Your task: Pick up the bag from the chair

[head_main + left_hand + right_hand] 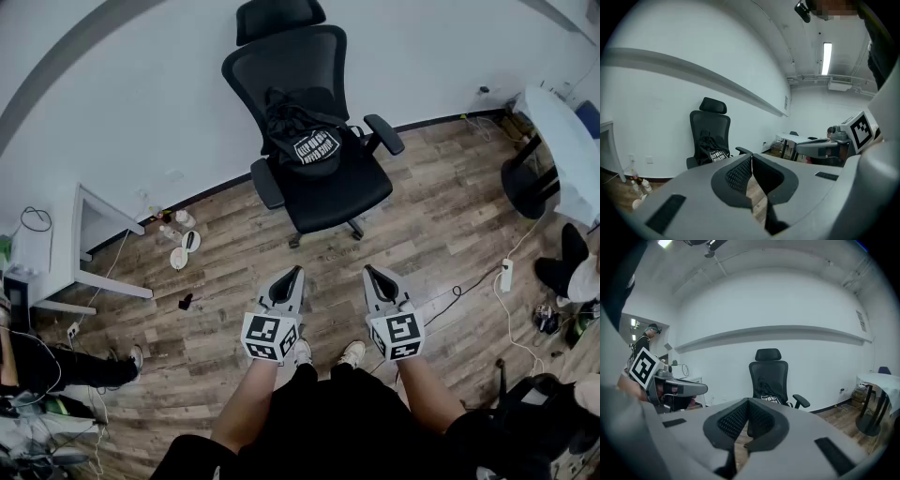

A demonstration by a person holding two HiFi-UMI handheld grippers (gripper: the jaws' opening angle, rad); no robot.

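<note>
A black bag [305,136] with white print leans against the backrest on the seat of a black mesh office chair [330,192] by the white wall. The bag [711,151] and chair [711,125] also show in the left gripper view, and the bag [768,394] on the chair [769,372] in the right gripper view. My left gripper [298,272] and right gripper [368,271] are held side by side over the wooden floor, well short of the chair. Both are shut with nothing between their tips.
A white desk [80,246] stands at the left with bottles [173,225] and a small dark object [186,301] on the floor. At the right are a round white table [562,141], a power strip [506,274] with cables, and people seated at both sides.
</note>
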